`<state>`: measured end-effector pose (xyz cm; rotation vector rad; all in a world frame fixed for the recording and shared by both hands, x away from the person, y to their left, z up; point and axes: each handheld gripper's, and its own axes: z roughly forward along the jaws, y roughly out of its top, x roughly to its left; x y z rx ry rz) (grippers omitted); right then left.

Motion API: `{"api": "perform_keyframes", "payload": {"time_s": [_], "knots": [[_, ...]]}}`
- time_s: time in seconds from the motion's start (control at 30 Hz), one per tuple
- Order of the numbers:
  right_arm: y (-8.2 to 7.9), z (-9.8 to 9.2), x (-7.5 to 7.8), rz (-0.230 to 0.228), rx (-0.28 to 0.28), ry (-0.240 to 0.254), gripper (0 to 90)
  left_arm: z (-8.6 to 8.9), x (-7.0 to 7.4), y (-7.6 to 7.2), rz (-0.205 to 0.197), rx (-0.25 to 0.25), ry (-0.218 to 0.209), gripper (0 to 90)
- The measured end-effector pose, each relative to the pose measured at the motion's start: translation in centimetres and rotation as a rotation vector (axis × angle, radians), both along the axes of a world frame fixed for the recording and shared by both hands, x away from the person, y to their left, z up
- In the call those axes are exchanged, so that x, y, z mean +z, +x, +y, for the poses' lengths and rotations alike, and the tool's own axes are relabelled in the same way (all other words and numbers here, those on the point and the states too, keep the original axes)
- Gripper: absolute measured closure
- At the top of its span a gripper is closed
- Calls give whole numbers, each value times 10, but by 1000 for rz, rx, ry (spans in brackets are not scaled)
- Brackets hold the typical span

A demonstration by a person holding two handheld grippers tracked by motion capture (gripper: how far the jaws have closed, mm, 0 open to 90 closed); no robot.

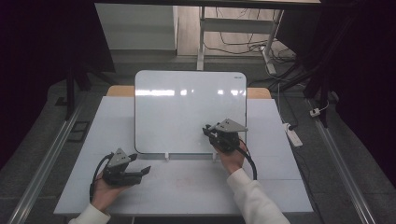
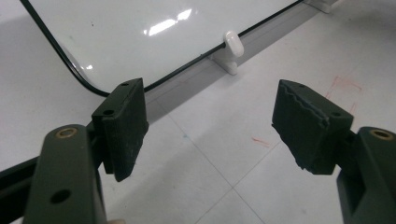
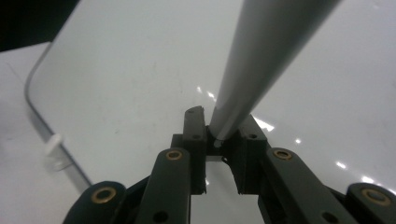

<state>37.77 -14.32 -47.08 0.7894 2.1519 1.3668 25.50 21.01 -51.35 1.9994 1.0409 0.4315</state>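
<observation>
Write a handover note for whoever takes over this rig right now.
Left gripper: open, holding nothing, low over the white table near the front edge of the glossy white rectangular whiteboard.
Right gripper: shut on a slim grey marker-like stick, held over the whiteboard's lower right area.
The board stands propped in small white plastic feet.
Done: stick picked up. No marks on the board yet; any writing remains.

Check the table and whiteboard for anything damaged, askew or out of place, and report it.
Little stands out. The white rounded-corner whiteboard sits square in its white clip feet. Faint red marks stain the white tabletop, and the left gripper has a chipped, ragged edge on its right jaw pad.
</observation>
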Motion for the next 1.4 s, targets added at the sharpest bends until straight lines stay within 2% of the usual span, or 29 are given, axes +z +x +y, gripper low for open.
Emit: {"api": "perform_keyframes", "payload": {"time_s": [0.17, 0.33, 0.4, 0.63, 0.77, 1.07, 1.4], "knots": [[-19, -8, 9, 33, 96, 45, 776, 1, 2, -1, -16, 9, -10, 274], [-35, -10, 8, 103, 188, 52, 776, 0, 3, 0, -21, 6, -10, 275], [-39, -9, 6, 114, 205, 38, 776, 0, 3, 0, -23, 6, -12, 275], [-46, -6, -2, 186, 265, 45, 776, 1, 5, -2, -39, 12, -20, 277], [-51, -3, -6, 214, 294, 46, 776, -3, 11, -5, -75, 7, -19, 278], [-59, 9, -17, 266, 346, 47, 776, -32, 31, -5, -137, -77, -21, 288], [-58, 19, -26, 327, 373, 85, 775, -79, 54, 7, -168, -194, -35, 319]]}}
